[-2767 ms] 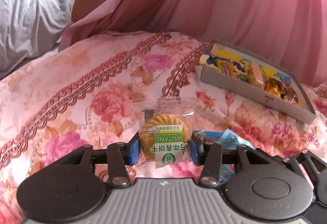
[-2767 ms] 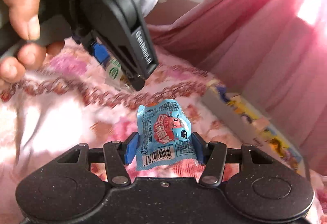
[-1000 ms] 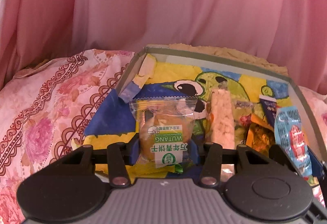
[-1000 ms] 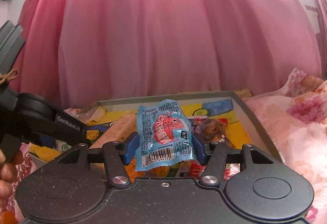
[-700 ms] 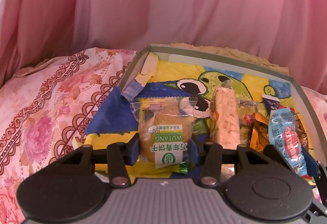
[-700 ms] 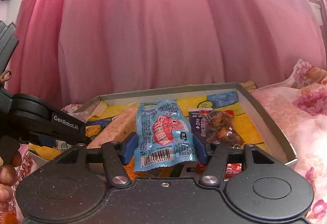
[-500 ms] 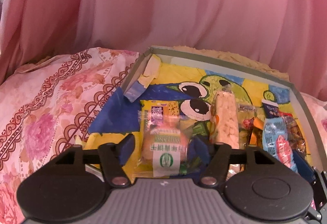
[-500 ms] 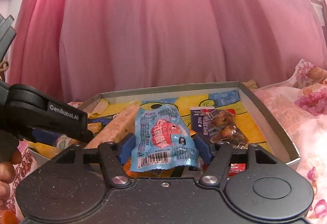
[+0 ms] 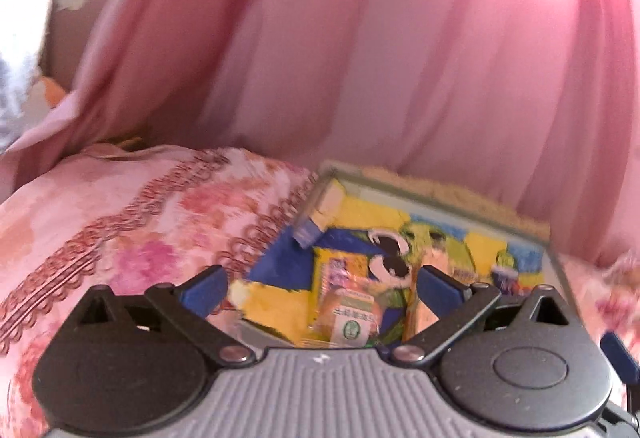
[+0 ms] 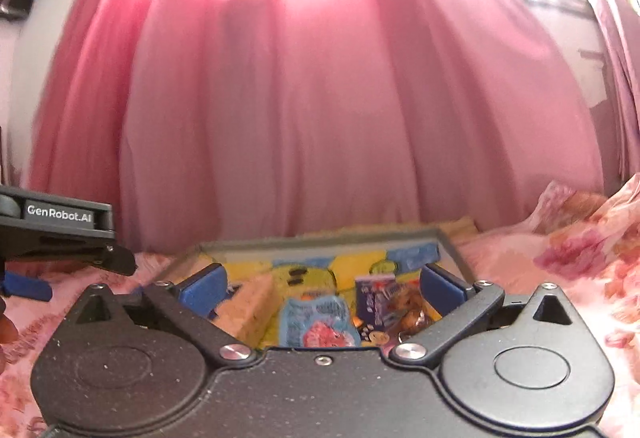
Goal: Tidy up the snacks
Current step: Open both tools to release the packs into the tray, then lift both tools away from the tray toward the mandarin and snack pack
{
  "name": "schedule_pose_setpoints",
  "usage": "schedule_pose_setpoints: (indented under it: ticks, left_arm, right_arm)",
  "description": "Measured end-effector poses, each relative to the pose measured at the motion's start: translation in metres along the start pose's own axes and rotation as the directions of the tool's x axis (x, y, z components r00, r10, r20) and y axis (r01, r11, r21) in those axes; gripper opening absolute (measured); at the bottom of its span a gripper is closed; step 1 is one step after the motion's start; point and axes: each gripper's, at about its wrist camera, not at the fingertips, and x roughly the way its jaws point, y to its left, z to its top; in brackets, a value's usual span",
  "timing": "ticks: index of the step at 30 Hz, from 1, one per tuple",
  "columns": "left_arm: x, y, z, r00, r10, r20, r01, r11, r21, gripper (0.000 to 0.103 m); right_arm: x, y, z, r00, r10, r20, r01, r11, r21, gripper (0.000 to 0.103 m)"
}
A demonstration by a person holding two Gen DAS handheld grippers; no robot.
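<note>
A shallow grey box (image 9: 440,200) with a yellow and blue cartoon lining lies on the flowered bedspread. The round biscuit packet (image 9: 352,322) with a green label lies inside it, below my left gripper (image 9: 320,284), which stands open and empty above the box's near left part. In the right wrist view the blue snack packet (image 10: 320,324) rests in the box (image 10: 320,244) between a pale bar (image 10: 252,302) and a purple packet (image 10: 378,298). My right gripper (image 10: 322,284) is open above it, holding nothing. The left gripper's side (image 10: 60,234) shows at the left edge.
A pink curtain (image 9: 380,78) hangs close behind the box. The flowered bedspread (image 9: 120,222) spreads to the left and to the right (image 10: 580,258) of the box. A white pillow (image 9: 16,58) sits at the far left. Several other wrapped snacks lie in the box.
Both grippers opened and let their packets fall into the box. Both have since pulled back and up, so the box looks smaller and lower in each view.
</note>
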Motion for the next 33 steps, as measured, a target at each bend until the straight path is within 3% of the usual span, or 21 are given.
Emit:
schedule_pose_setpoints:
  ticks: [6,13,27,33]
  left_arm:
    - [-0.043,0.024,-0.004,0.996,0.038,0.076,-0.034,0.998,-0.055,0.102]
    - [-0.093,0.041,-0.019,0.993,0.045,0.11,-0.046,0.999,0.005,0.102]
    - [-0.16,0.092,-0.078,0.995,0.05,0.083,-0.059,0.992,0.112,0.103]
    - [-0.171,0.111,-0.113,0.997,0.066,0.027,-0.07,0.981,0.182,0.103]
  right_arm:
    - [-0.047,0.011,0.013,0.997,0.022,0.078,-0.019,0.999,-0.05,0.102]
    - [-0.1,0.019,0.015,0.995,0.018,0.101,-0.012,0.998,-0.056,0.102]
    - [-0.18,0.04,-0.011,0.999,0.033,0.008,-0.032,0.991,-0.131,0.102]
    - [-0.2,0.057,-0.027,0.99,0.064,-0.122,-0.083,0.985,-0.154,0.102]
